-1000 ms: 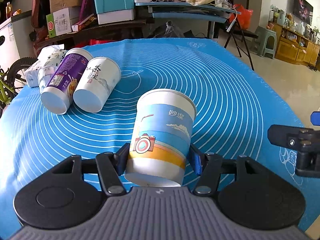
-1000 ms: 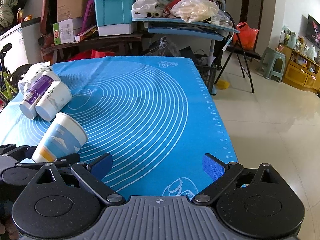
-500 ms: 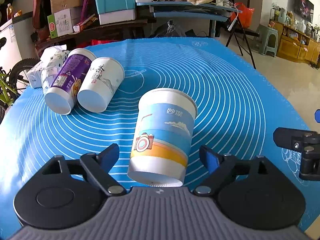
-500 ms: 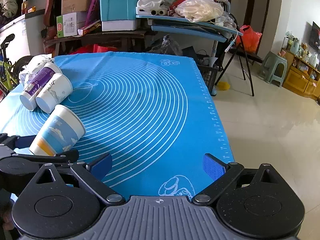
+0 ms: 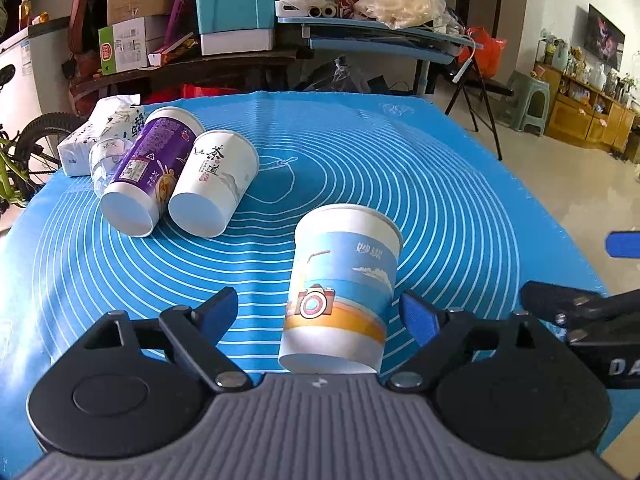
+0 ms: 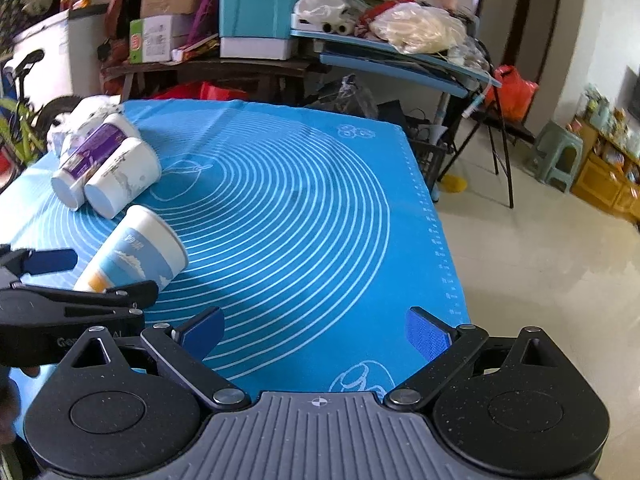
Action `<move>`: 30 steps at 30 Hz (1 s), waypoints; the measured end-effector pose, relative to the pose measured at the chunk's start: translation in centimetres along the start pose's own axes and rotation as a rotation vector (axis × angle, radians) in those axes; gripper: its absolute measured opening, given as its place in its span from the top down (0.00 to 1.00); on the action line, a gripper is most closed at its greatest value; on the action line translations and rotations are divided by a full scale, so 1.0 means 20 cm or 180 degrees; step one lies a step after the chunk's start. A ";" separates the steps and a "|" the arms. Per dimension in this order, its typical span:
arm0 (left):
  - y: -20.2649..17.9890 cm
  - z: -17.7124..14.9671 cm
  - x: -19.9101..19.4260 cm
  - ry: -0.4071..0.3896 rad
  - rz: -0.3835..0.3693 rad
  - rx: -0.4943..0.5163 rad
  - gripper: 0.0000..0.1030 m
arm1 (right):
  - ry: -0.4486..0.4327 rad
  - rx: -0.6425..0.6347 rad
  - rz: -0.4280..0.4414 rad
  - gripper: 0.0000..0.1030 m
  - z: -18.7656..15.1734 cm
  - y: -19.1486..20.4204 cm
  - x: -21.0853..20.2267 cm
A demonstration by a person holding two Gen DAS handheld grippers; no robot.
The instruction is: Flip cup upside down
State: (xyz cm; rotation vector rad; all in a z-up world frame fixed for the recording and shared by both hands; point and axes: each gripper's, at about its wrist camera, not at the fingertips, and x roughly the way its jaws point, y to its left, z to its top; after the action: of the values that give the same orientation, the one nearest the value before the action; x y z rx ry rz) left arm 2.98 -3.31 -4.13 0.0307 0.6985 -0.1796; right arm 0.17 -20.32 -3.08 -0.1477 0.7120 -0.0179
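Note:
A paper cup (image 5: 340,292) with a blue sky, camera and orange band print lies on its side on the blue mat (image 5: 400,184), base toward the left wrist camera. My left gripper (image 5: 320,316) is open, its jaws wide on either side of the cup and not touching it. The cup also shows in the right wrist view (image 6: 136,256), at the left. My right gripper (image 6: 316,332) is open and empty over the mat's near right part. The left gripper's body (image 6: 72,308) shows at the left of that view.
A purple cup (image 5: 148,172) and a white cup with black lettering (image 5: 212,184) lie side by side at the mat's far left, next to a tissue pack (image 5: 100,136). The mat's right edge (image 6: 440,240) drops to a tiled floor. Cluttered shelves stand behind.
My left gripper was shut on the cup one second ago; its jaws have opened wide and let it go. The cup rests on the mat. The right gripper stayed open.

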 end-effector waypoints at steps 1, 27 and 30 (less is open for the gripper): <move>0.01 0.00 -0.01 -0.0004 -0.0017 -0.0004 0.15 | 0.0002 -0.0078 -0.0007 0.04 0.01 0.01 0.00; 0.61 -0.09 -0.19 -0.0104 0.0324 -0.0143 0.08 | 0.0105 -0.3740 -0.0347 0.01 0.13 0.74 -0.08; 0.67 -0.10 -0.19 -0.0114 0.0416 -0.0120 0.07 | 0.0117 -0.4196 -0.0393 0.00 0.09 0.82 -0.07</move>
State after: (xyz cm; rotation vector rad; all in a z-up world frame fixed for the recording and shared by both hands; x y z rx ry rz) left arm 1.18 10.70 -3.64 0.0368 0.6618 -0.0416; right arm -0.31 -3.73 -3.05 -1.4527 0.6535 0.3391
